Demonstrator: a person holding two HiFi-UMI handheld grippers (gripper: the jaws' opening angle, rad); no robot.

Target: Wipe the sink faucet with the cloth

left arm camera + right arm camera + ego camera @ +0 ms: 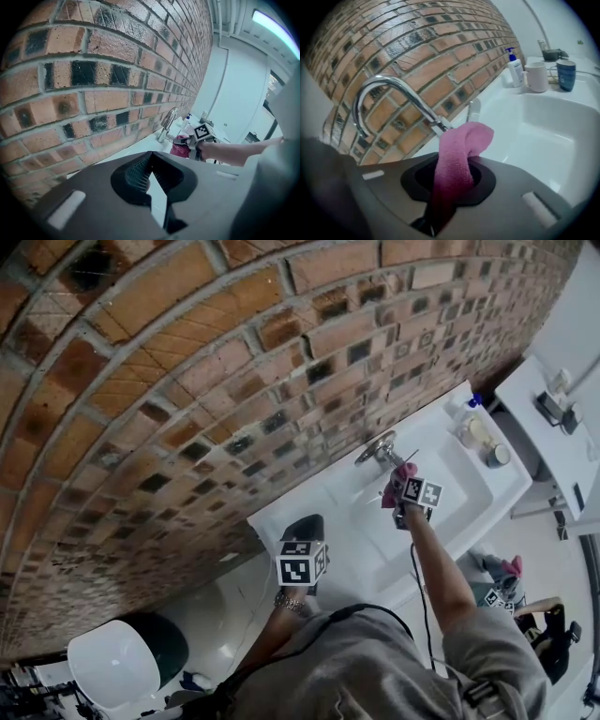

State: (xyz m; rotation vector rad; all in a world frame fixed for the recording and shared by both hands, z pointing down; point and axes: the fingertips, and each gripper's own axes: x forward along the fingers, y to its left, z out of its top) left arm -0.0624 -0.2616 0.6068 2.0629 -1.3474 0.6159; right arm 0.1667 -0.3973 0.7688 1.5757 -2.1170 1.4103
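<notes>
A curved chrome faucet point(377, 448) point(393, 93) rises at the back of the white sink point(459, 507), against the brick wall. My right gripper point(397, 482) point(454, 164) is shut on a pink cloth point(461, 150) point(400, 476). The cloth's folded end sticks out just in front of the faucet's base; I cannot tell whether they touch. My left gripper point(305, 526) point(151, 155) hangs over the sink's left end, fingertips together with nothing between them. In the left gripper view, the faucet point(168, 123), the cloth point(179, 146) and the right gripper point(191, 140) show ahead.
A pump bottle point(514, 68), a white mug point(536, 76) and a blue mug point(566, 74) stand on the sink's far right ledge. The brick wall point(187, 381) runs close behind. A white stool point(112, 662) stands at the lower left, and a white side table point(548, 423) at the right.
</notes>
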